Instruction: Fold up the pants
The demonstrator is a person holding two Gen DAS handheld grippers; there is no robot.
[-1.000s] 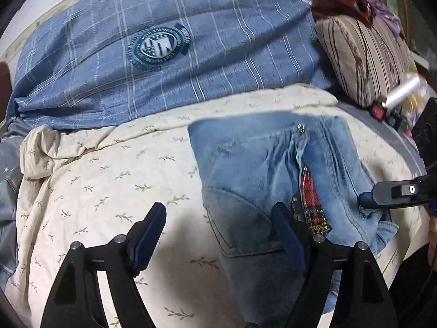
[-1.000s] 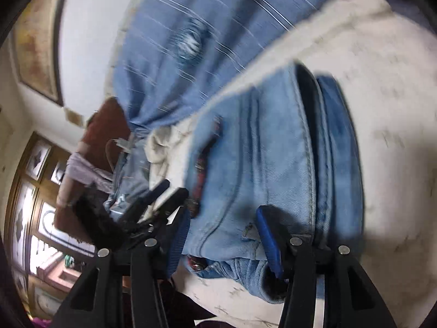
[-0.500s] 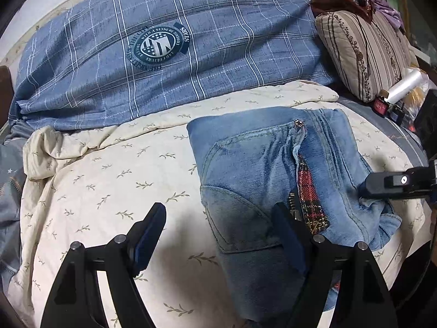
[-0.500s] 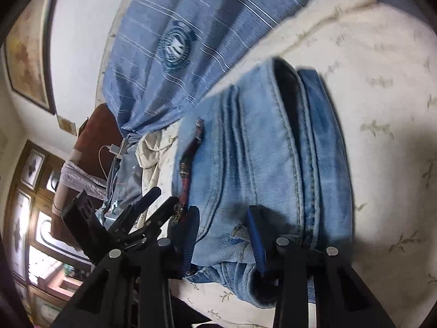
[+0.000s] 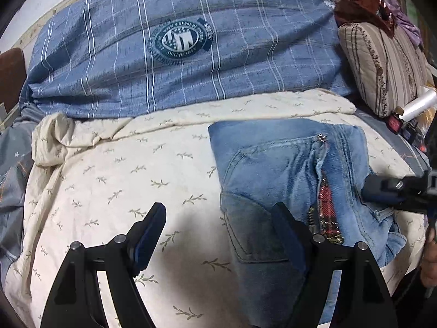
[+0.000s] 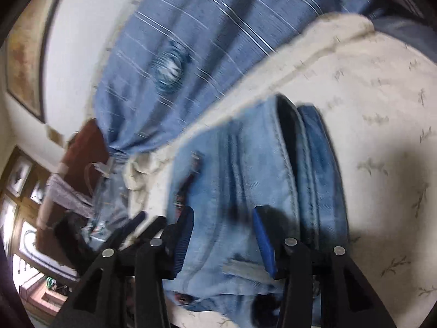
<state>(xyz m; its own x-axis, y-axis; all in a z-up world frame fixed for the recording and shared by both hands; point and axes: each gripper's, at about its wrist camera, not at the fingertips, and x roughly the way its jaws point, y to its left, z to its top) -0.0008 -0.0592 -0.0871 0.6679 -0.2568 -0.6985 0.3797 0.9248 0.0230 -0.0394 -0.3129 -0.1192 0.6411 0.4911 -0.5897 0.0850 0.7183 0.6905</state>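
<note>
Cream bedspread (image 5: 114, 180) bears folded jeans (image 5: 275, 169) between opening right tongs (image 6: 222, 235).

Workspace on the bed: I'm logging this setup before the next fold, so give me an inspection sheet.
Surface: cream leaf-print bedspread, wrinkled at far left.
Job's things: folded jeans, zipper and plaid lining showing.
Clutter: blue plaid duvet, striped cushion, white roll.
Grippers: left hand-held gripper open, one finger over the jeans; right hand-held gripper opening, denim between its jaws.
Cables: nothing seen.
Surroundings: framed picture on wall.
</note>
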